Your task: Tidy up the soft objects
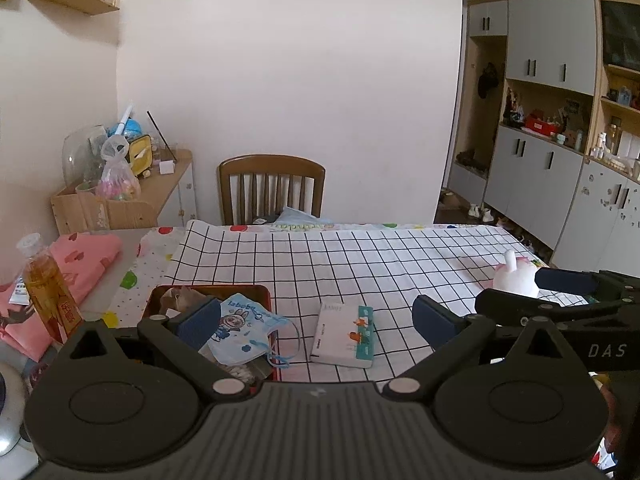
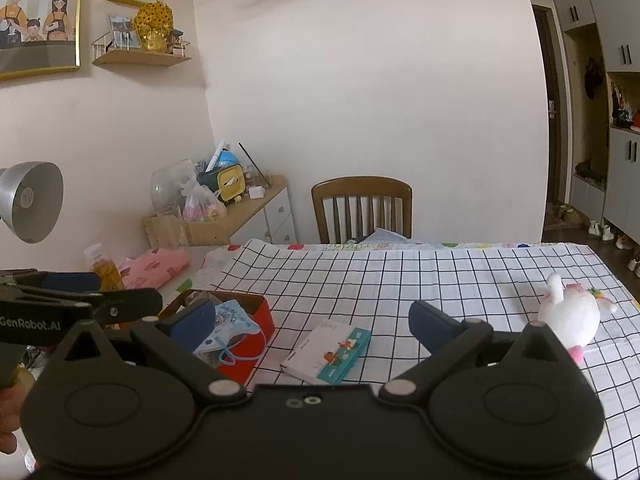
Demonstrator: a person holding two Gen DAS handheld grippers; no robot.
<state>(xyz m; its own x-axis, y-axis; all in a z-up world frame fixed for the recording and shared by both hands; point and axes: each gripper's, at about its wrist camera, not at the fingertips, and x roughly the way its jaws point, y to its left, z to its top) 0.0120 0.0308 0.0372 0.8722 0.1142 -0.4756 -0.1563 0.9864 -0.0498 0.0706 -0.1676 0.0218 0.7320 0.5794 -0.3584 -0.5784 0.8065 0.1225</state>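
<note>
A red box at the table's left holds a blue child's face mask and other small items. A white and pink plush bunny lies on the checked tablecloth at the right. A white and teal tissue pack lies in the middle. My left gripper is open and empty, above the table between the box and the tissue pack. My right gripper is open and empty, above the tissue pack; it also shows in the left wrist view beside the bunny.
A bottle of amber liquid and folded pink cloth lie at the table's left. A wooden chair stands behind the table. A lamp hangs at left. Cabinets line the right wall.
</note>
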